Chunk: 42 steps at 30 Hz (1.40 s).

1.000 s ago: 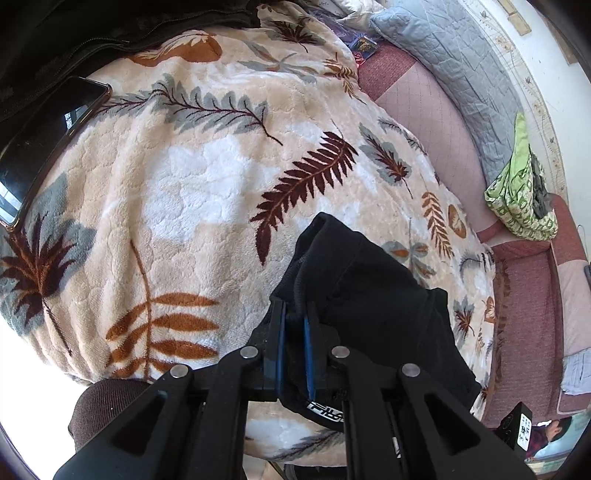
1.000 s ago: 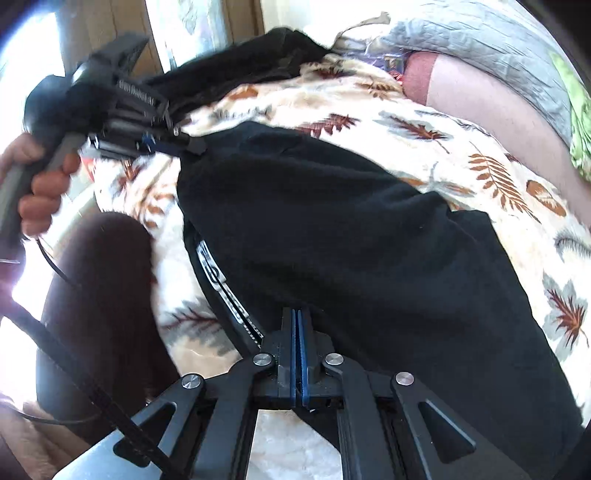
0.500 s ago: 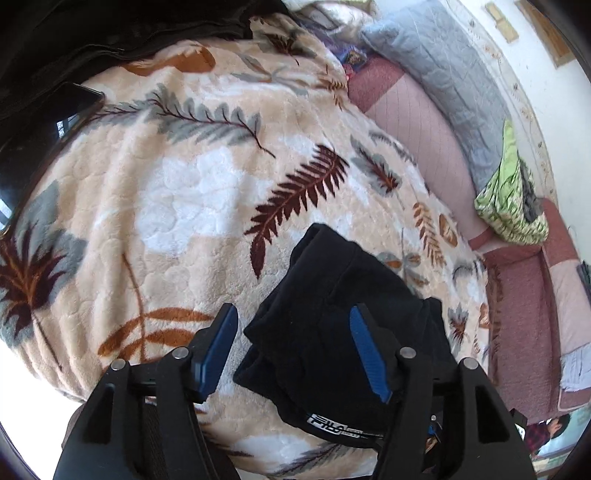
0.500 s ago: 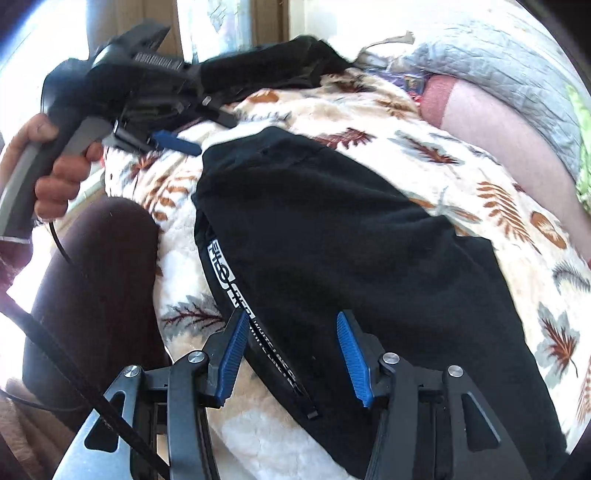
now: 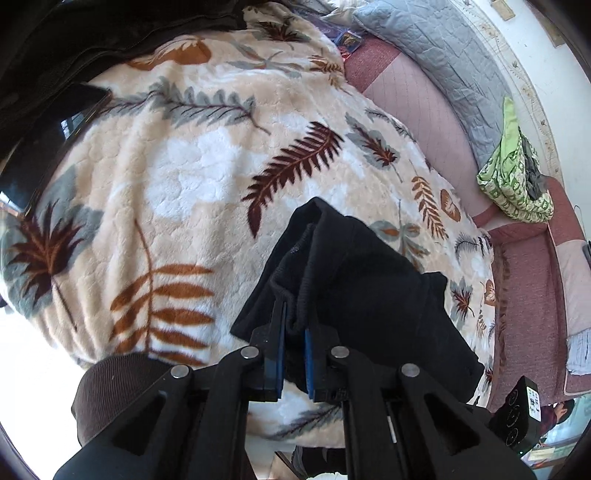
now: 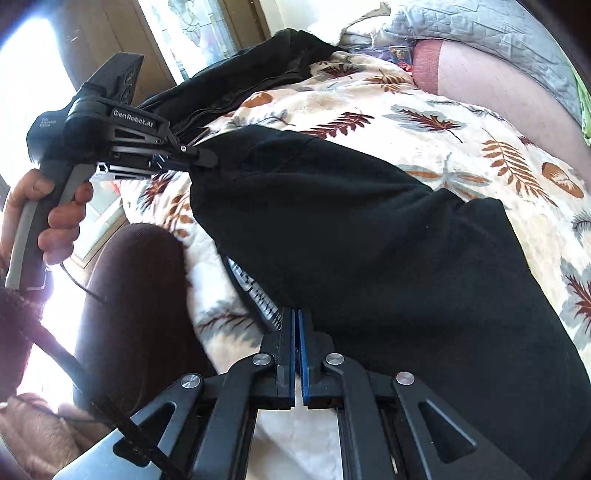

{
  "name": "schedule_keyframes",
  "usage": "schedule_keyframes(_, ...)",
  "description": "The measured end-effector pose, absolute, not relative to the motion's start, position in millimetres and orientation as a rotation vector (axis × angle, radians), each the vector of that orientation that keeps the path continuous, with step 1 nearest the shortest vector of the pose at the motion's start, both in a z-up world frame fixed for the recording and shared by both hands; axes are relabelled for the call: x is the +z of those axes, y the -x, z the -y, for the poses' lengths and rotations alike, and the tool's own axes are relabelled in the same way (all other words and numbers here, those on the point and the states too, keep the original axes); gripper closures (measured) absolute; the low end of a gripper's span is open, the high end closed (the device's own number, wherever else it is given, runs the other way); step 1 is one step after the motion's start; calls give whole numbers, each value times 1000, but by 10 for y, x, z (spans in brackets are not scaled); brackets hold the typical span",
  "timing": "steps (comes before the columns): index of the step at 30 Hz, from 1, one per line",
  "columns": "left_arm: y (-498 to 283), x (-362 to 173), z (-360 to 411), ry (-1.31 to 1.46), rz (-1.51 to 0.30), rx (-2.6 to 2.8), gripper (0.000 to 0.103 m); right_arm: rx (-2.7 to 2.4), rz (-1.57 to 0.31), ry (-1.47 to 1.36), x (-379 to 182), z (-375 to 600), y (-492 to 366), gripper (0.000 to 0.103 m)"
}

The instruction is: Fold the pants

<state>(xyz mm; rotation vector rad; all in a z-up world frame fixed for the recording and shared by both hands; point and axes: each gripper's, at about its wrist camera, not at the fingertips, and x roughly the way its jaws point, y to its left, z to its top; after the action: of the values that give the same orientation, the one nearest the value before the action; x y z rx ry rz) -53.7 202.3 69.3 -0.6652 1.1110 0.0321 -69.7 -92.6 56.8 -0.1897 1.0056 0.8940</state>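
Observation:
Black pants point(image 5: 373, 295) lie folded on a cream blanket with a leaf print point(image 5: 192, 173). My left gripper point(image 5: 293, 317) is shut on a bunched, ribbed edge of the pants at their near left corner. In the right wrist view the pants point(image 6: 369, 236) spread across the blanket point(image 6: 461, 147), with white lettering on a band at the near edge. My right gripper point(image 6: 296, 317) is shut on that near edge. The left gripper point(image 6: 207, 158) shows there too, held by a hand and shut on the far left corner of the pants.
A dark jacket point(image 5: 92, 33) and a black phone point(image 5: 48, 136) lie at the blanket's far left. A grey pillow point(image 5: 443, 62), pink mattress point(image 5: 424, 122) and green patterned bag point(image 5: 517, 177) lie to the right. The person's dark-clad knee point(image 6: 136, 302) is at the bed edge.
Both grippers were shut a second ago, stood open half a second ago, and are shut again on the pants' edges. The pants' corner now bunches up in the left gripper.

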Motion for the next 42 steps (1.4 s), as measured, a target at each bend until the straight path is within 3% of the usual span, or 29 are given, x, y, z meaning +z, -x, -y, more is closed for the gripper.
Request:
schedule_keyframes(5,594,320,-2056,725,-1189,79,93,905,-1065,184,376,970,796,101)
schedule_keyframes(10,739,579,-2148,731,-1086,57,85,896,-1096,189,235,977,843,95)
schedule_keyframes(12,827,747,-2209,711,-1035,83,75,904,-1069,198,347,1038,883,82)
schedule_keyframes(14,895,916,-2231,704,-971,91,66,901,-1010,181,516,1174,908,50)
schedule_keyframes(15,895,979,-2211,693,-951,82,66,888,-988,167,584,1244,893,48)
schedule_keyframes(20,611,1031,-1812,597,-952,14,63,786,-957,71,703,1473,531,48)
schedule_keyframes(28,310,331,-1486,571,-1140,7,65,763,-1124,-25,221,1554,350,49)
schedule_keyframes(33,479,546,-1679,608,-1090,2,64,732,-1149,-34,205,1803,351,49)
schedule_keyframes(37,518,829,-1749,606,-1009,22,51,680,-1137,-15,297,2003,356,48)
schedule_keyframes(42,237,902,-1598,575,-975,-21,51,624,-1061,-57,526,2209,213,48)
